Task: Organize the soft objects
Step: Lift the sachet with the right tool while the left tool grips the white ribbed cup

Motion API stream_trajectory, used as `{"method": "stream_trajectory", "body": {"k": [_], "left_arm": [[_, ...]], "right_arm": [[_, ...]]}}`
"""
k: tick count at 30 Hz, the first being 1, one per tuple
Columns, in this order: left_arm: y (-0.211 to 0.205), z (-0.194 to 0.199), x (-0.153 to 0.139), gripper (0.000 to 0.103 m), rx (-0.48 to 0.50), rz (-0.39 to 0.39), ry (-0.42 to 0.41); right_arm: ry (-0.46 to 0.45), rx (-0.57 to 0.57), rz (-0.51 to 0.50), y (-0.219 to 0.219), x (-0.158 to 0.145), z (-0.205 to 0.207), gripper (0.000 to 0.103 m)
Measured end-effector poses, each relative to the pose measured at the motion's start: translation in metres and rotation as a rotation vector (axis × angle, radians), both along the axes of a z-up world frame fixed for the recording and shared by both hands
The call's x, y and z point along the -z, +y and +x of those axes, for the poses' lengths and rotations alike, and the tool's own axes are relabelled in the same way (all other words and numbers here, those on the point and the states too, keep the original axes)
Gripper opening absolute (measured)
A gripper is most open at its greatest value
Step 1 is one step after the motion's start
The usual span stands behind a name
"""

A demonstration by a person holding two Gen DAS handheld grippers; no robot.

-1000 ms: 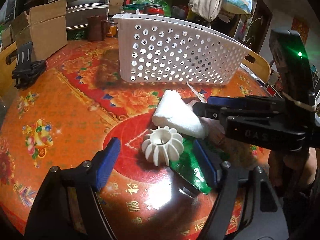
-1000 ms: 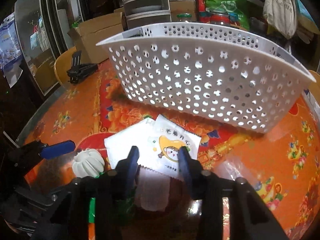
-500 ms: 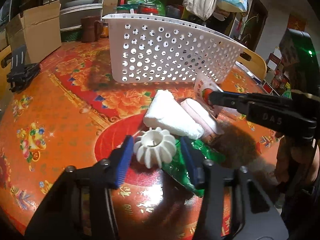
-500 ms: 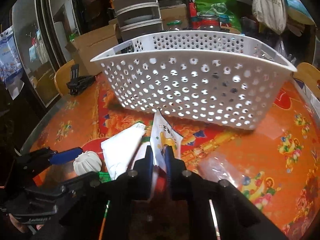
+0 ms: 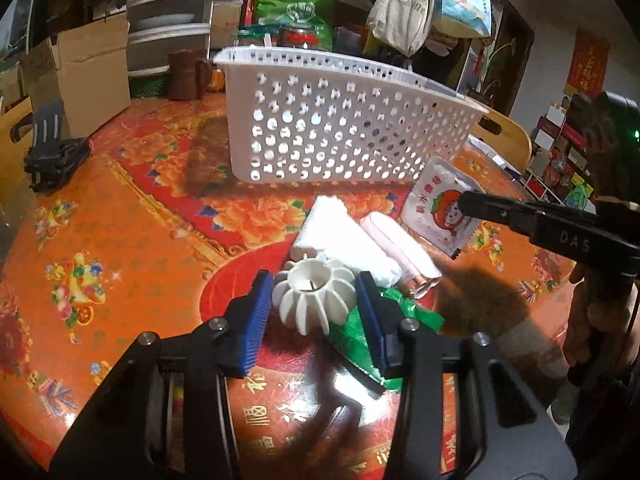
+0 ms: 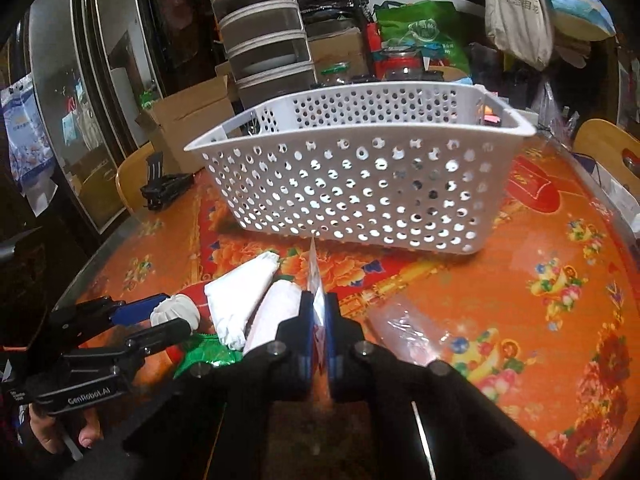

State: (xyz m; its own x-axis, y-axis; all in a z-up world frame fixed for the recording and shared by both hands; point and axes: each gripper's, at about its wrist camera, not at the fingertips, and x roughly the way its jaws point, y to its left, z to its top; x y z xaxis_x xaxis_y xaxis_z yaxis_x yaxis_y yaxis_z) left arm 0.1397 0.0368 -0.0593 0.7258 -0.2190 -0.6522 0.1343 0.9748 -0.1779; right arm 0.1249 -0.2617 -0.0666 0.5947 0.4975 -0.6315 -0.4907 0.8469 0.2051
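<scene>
My left gripper (image 5: 314, 304) has its blue pads closed against both sides of a white ribbed ball (image 5: 314, 299) on the table. The ball also shows in the right wrist view (image 6: 176, 312). My right gripper (image 6: 319, 320) is shut on a white printed sachet (image 5: 440, 208) and holds it edge-on above the table (image 6: 316, 276). A folded white cloth (image 5: 340, 236), a pink roll (image 5: 400, 248) and a green wrapper (image 5: 360, 332) lie beside the ball. A white perforated basket (image 5: 340, 128) stands behind them.
A round table with a red-orange floral cover (image 5: 120, 240) holds everything. A clear plastic bag (image 6: 412, 336) lies right of my right gripper. A black clamp (image 5: 52, 152) sits at the far left. Cardboard boxes (image 5: 76, 76), stacked containers and bags crowd the back edge.
My left gripper moved in and closed around the white ribbed ball. My right gripper shut on the sachet and lifted it off the pile, turning it upright.
</scene>
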Motion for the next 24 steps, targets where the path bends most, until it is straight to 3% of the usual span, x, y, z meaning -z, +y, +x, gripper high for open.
{"method": "stream_trajectory", "body": {"k": [24], "left_arm": [[-0.013,-0.033,-0.071,0.04,0.018,0.067,-0.131]], "right_arm": [[-0.125,0.024,0.026,-0.038,-0.062,-0.039,0.003]]}}
